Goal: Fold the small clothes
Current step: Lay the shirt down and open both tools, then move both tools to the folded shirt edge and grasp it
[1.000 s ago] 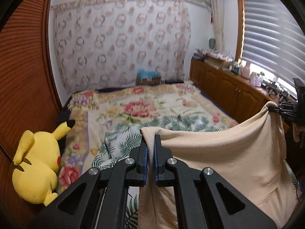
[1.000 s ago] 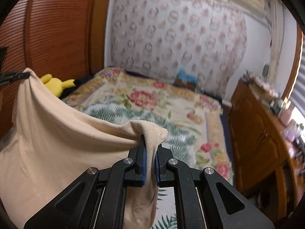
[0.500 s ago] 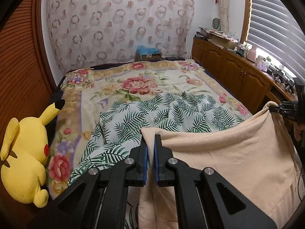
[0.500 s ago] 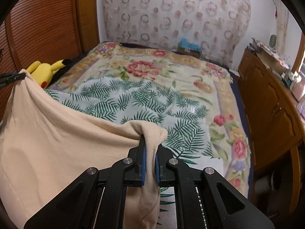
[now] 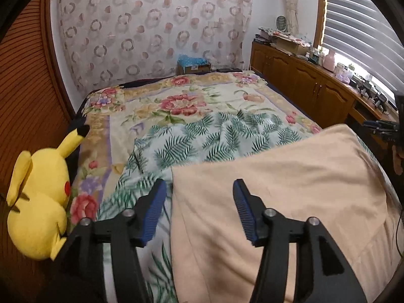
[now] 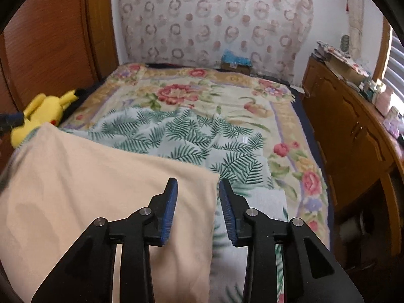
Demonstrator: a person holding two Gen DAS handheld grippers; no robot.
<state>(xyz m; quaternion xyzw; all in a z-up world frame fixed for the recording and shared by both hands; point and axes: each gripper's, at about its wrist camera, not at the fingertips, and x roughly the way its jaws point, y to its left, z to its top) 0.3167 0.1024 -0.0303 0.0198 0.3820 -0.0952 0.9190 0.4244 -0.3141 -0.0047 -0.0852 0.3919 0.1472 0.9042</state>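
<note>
A peach garment (image 5: 290, 189) lies spread flat on the near part of the bed; it also shows in the right wrist view (image 6: 101, 189). My left gripper (image 5: 199, 192) is open and empty, its jaws wide apart over the garment's near left corner. My right gripper (image 6: 198, 189) is open and empty, its jaws either side of the garment's right edge. The right gripper's tip shows at the far right of the left wrist view (image 5: 383, 128).
A palm-leaf cloth (image 5: 214, 139) lies under the garment on a floral bedspread (image 5: 176, 101). A yellow plush toy (image 5: 38, 202) sits at the bed's left edge by a wooden wall. Wooden cabinets (image 6: 353, 131) with clutter run along the right. A box (image 5: 193, 67) stands at the bed's head.
Both grippers held the garment's top corners up in the air, lowered it toward the bed, then opened. The garment now lies flat on the bed, released.
</note>
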